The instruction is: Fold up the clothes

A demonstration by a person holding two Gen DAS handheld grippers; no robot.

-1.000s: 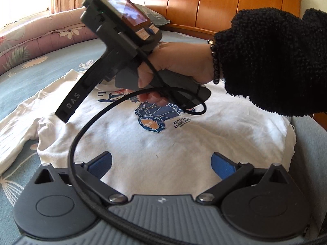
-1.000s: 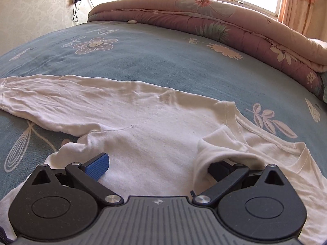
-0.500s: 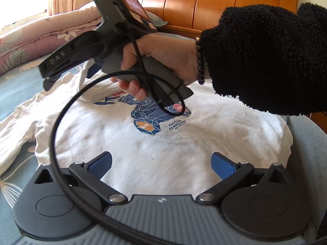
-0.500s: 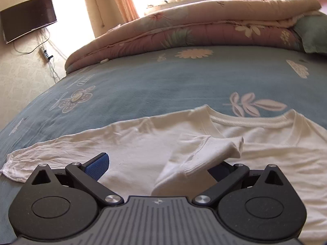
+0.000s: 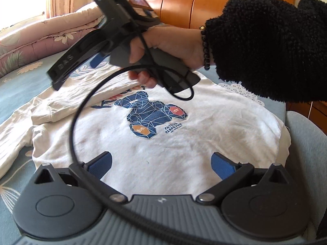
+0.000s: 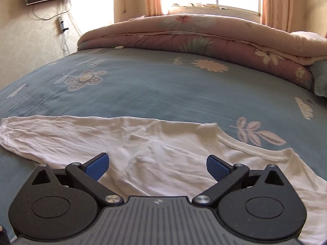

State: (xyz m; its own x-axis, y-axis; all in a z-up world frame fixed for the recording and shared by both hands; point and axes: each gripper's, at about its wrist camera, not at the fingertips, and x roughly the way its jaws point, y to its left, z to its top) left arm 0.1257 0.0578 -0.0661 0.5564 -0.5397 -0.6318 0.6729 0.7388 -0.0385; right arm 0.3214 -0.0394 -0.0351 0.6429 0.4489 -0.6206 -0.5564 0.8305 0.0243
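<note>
While the left gripper [image 5: 160, 164] hangs low over the hem end of the white shirt [image 5: 184, 143], its blue fingers [image 5: 100, 163] are spread wide with nothing between them. Left wrist view: shirt lies face up on the blue bed sheet [image 5: 22, 81], printed bear graphic [image 5: 155, 118] toward the middle, one sleeve [image 5: 67, 104] folded in across the chest just above the print. A hand [image 5: 169, 51] in a black fuzzy sleeve holds the right gripper [image 5: 98, 58] above the collar end; only one blue finger shows from here, so can't tell its state in this view. A cable [image 5: 81, 110] loops down over the shirt. Right wrist view: right gripper [image 6: 157, 166] fingers [image 6: 97, 166] apart, empty, ribbed cuff [image 6: 134, 145] of the folded-in sleeve lying just ahead of them on the shirt body. Other sleeve [image 6: 51, 134] is stretched out flat on the sheet to the left, neckline [image 6: 245, 147] to the right. Rolled quilt [image 6: 204, 38] far side of the bed, well apart. My read: first sleeve fold is done and let go; second sleeve not yet folded. Next move likely needs a pinch near that far cuff, carried across the chest, keeping the cable off the cloth.
</note>
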